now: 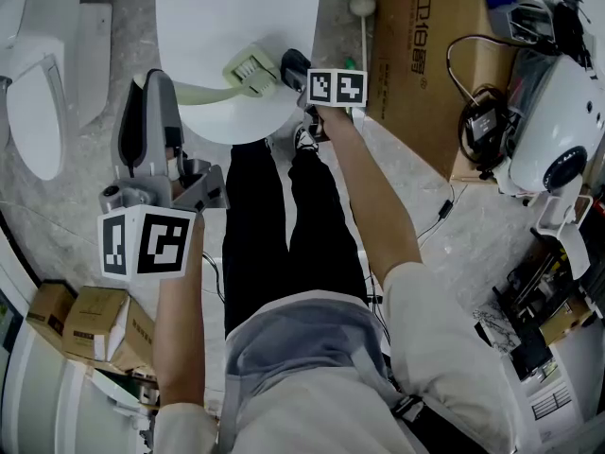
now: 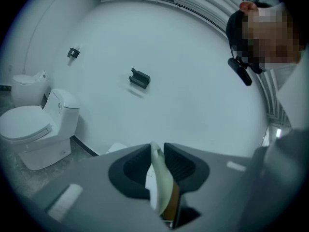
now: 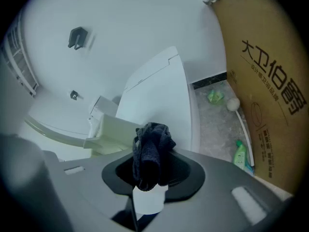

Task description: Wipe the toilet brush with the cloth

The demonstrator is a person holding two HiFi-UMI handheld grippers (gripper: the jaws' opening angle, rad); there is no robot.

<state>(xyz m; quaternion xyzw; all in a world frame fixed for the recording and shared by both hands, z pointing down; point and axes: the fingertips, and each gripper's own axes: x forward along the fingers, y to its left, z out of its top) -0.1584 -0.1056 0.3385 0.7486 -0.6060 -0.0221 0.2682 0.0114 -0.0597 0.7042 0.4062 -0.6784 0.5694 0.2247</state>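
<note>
Grey floor; left jaws pinch toilet brush, right jaws cloth.

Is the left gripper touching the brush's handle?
Touching. The left gripper view shows the left gripper shut on the brush handle, both jaws pressing it.

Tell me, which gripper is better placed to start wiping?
The right gripper: it is shut on the dark cloth, close beside the head of the toilet brush. The left gripper is shut on the brush's handle, so it only steadies.
</note>
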